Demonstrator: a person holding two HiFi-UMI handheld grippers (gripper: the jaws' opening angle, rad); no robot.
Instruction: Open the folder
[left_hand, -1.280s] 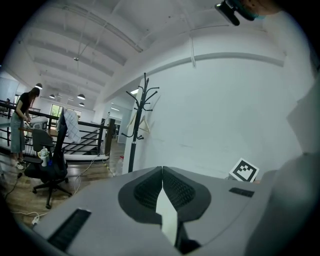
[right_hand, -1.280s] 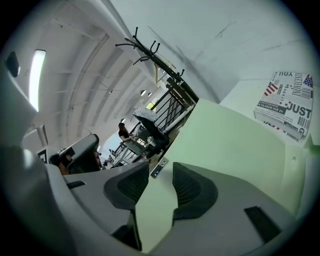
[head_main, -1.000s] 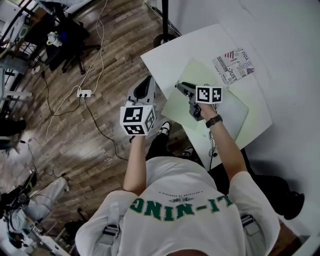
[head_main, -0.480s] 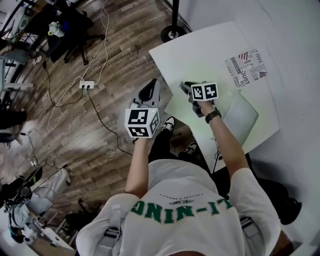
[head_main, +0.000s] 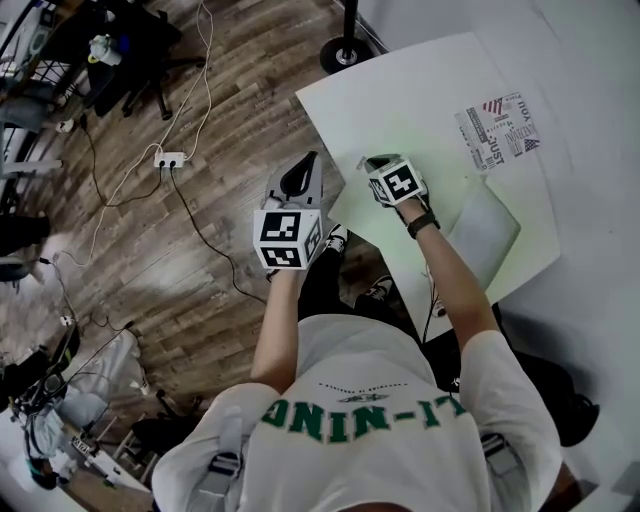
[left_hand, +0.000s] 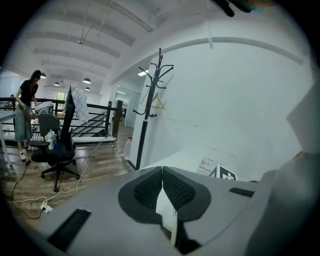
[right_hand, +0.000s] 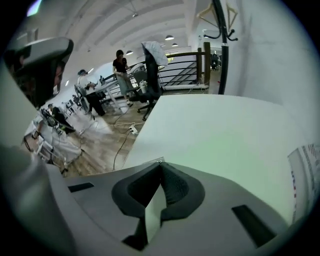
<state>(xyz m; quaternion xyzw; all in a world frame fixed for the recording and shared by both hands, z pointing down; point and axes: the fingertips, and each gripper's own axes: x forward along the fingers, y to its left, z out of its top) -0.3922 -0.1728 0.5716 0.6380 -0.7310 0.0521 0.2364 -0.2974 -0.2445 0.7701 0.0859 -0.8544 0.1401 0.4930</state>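
Observation:
A pale green folder (head_main: 445, 165) lies flat on the white table (head_main: 400, 80); in the right gripper view its surface (right_hand: 225, 150) fills the space beyond the jaws. My right gripper (head_main: 370, 162) points steeply down at the folder's near left corner. Its jaws (right_hand: 161, 164) are closed, with the thin corner edge of the cover pinched at their tips. My left gripper (head_main: 305, 158) hangs over the floor just left of the table's edge. It is shut (left_hand: 162, 168) with nothing between its pads.
A printed flyer (head_main: 500, 128) lies at the table's far right. A coat stand's round base (head_main: 345, 52) sits on the wooden floor behind the table. A power strip (head_main: 168, 159) with cables and an office chair (head_main: 140, 40) are to the left.
The right gripper has sunk to the folder's corner, rolled over, and its jaws have closed there. The left gripper has dropped a little beside the table.

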